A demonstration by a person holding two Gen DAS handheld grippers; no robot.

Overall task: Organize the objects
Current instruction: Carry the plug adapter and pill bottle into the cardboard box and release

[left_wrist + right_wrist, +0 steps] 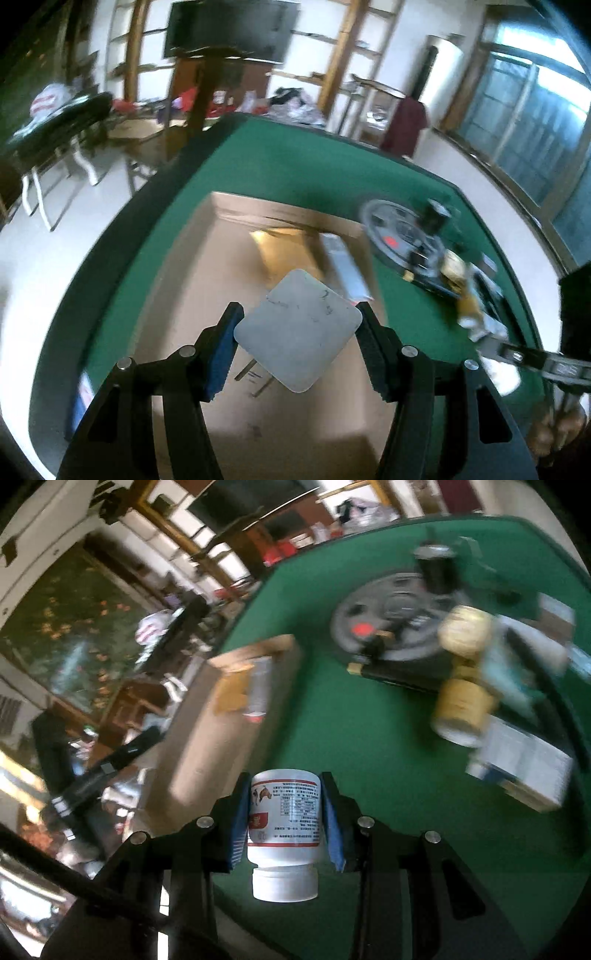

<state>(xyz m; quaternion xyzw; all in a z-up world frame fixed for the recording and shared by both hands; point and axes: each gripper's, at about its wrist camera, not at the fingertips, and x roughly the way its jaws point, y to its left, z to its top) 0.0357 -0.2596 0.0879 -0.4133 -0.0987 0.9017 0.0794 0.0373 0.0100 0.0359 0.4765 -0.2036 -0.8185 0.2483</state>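
The left gripper (297, 334) gripped a stiff, thin grey plate (297, 334) by its edges above the box (192, 258). The right gripper (284, 812) clenched a white bottle (283, 827) at its label; it looked light and smooth, so it could slip.

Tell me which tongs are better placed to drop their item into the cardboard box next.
Left, probably. The left tongs hold the grey square pad directly over the open cardboard box; the right tongs hold the white bottle above green table.

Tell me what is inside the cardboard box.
Inside the cardboard box a long white packet leans against its far right wall. The grey square pad in the left claw covers part of the floor.
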